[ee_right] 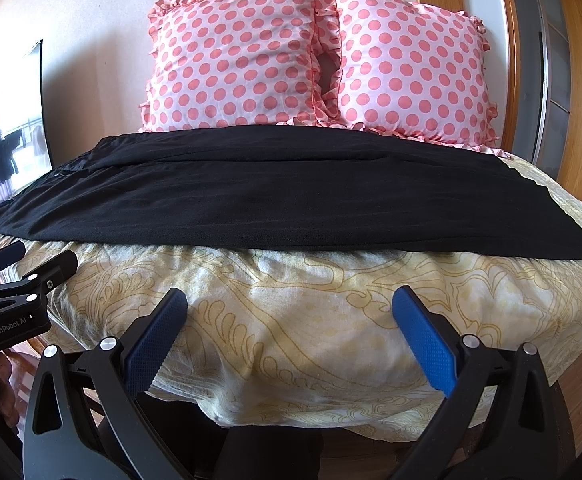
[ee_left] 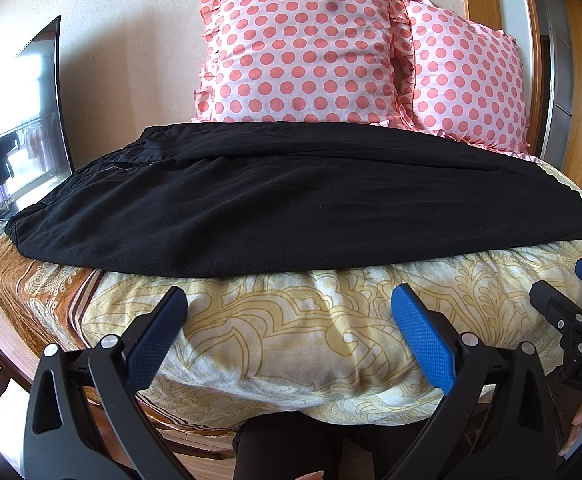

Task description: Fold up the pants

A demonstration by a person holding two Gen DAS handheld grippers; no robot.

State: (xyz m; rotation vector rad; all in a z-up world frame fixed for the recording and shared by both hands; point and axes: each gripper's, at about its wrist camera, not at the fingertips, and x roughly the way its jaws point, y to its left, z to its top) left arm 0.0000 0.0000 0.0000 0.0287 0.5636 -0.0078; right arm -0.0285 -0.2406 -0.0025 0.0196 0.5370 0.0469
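Black pants [ee_left: 291, 204] lie flat across the bed, folded lengthwise, waistband at the far left and leg ends at the right; they also show in the right wrist view [ee_right: 291, 200]. My left gripper [ee_left: 291, 300] is open and empty, held over the yellow patterned cover just short of the pants' near edge. My right gripper [ee_right: 291, 300] is open and empty too, at the same distance from the pants. Each gripper shows at the edge of the other's view: the right one [ee_left: 571, 280] and the left one [ee_right: 39, 256].
Two pink polka-dot pillows [ee_left: 303, 48] [ee_right: 407, 64] lean against the wall behind the pants. A TV screen [ee_left: 23, 120] stands at the left. A wooden door frame [ee_right: 511, 60] is at the right. The yellow bed cover [ee_left: 311, 320] drops off toward me.
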